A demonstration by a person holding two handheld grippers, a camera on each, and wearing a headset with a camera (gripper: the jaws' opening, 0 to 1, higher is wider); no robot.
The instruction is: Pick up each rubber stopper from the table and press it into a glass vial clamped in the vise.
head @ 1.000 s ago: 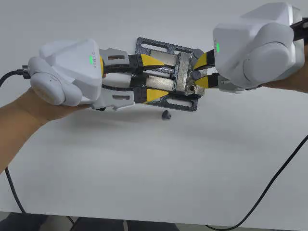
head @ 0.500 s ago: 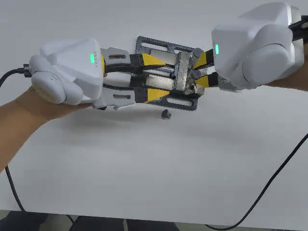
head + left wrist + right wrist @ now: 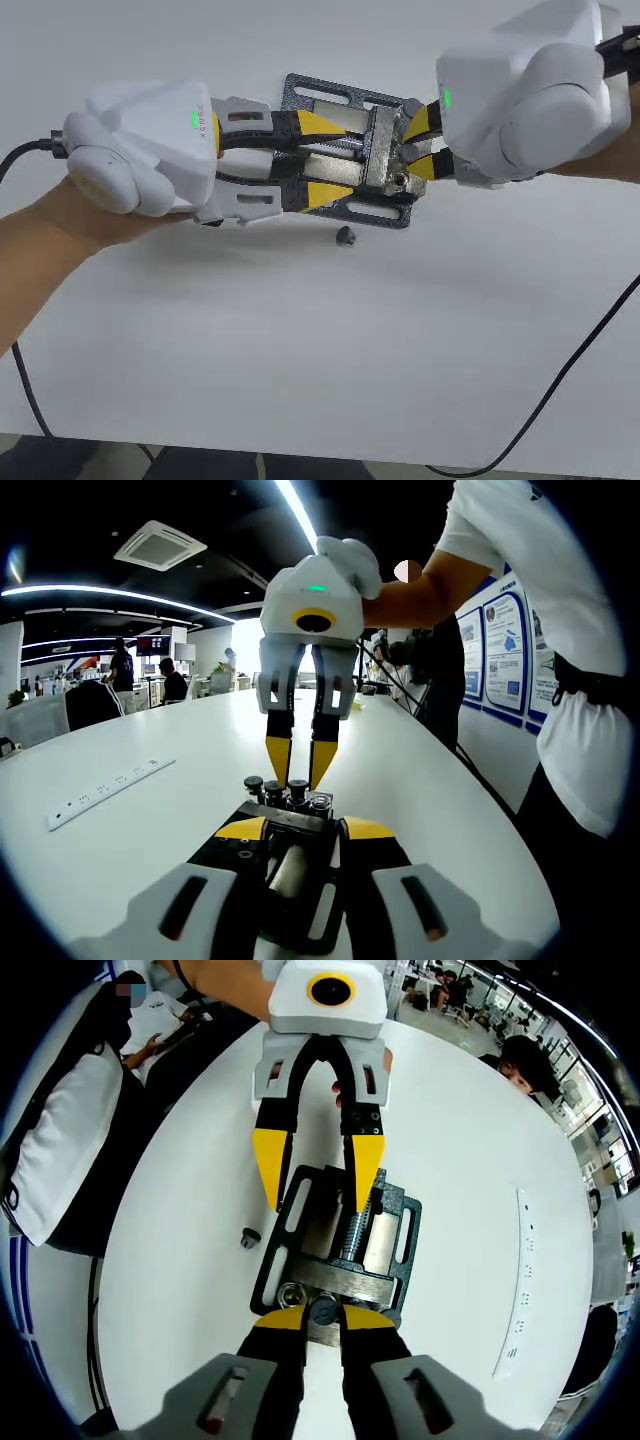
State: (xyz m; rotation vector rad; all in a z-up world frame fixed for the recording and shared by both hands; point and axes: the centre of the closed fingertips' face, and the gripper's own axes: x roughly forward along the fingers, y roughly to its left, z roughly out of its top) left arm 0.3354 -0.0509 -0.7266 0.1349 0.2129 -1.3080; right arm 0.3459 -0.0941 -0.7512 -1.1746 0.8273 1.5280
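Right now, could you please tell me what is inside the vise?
Inside the vise runs a threaded screw. At one end the right hand-held gripper pinches a dark stopper. Any glass vial beneath it is covered by stopper and jaws.

Left gripper and right gripper have white shells, green lights, yellow-tipped jaws.

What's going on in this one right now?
A person works two handheld tongs over a small vise on a white table. The left tongs are open, straddling the vise body. The right tongs pinch a dark rubber stopper at the vise's clamping end, apparently pressing it down; the vial beneath is hard to make out. One loose stopper lies on the table beside the vise.
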